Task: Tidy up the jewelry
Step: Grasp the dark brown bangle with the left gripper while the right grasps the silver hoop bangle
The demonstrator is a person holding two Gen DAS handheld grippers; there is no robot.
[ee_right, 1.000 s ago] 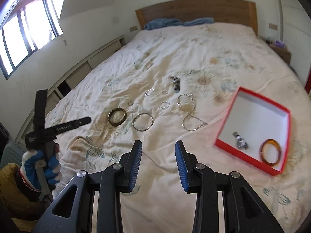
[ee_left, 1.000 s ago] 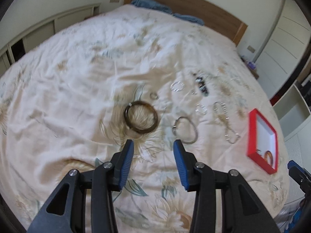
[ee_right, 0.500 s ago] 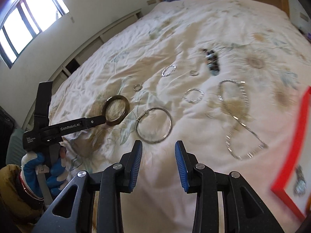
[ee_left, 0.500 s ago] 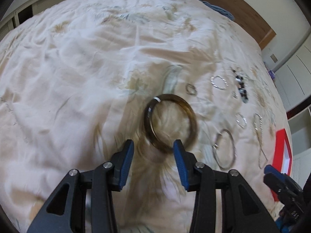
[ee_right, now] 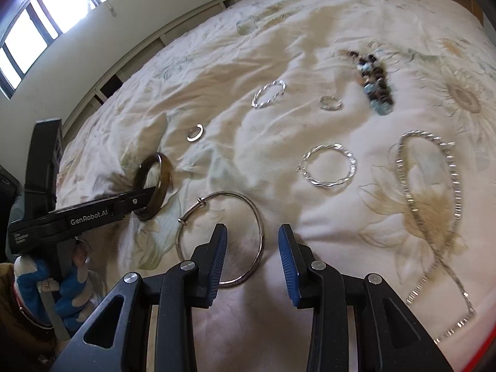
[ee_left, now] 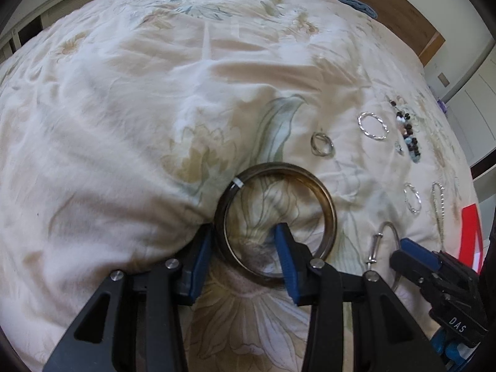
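A dark brown bangle [ee_left: 325,198] lies on the floral quilt [ee_left: 124,124]. My left gripper [ee_left: 245,245] is open and straddles its near left rim: the left finger outside, the right finger inside the ring. The bangle also shows in the right wrist view [ee_right: 155,179], tilted up against the left gripper [ee_right: 136,201]. My right gripper [ee_right: 252,248] is open and empty, just over the right side of a thin silver bangle [ee_right: 223,241]. The red box [ee_left: 471,235] shows at the far right edge.
Other jewelry lies scattered on the quilt: a twisted silver bracelet [ee_right: 327,167], a second twisted one [ee_right: 268,94], a long silver chain [ee_right: 434,204], a beaded bracelet [ee_right: 375,80], and small rings [ee_right: 196,132] [ee_right: 330,103]. A wooden headboard [ee_left: 387,9] is at the far end.
Both grippers moved forward and down toward the quilt. The left gripper's fingers came down around the brown bangle's rim. The right gripper closed in on the thin silver bangle.
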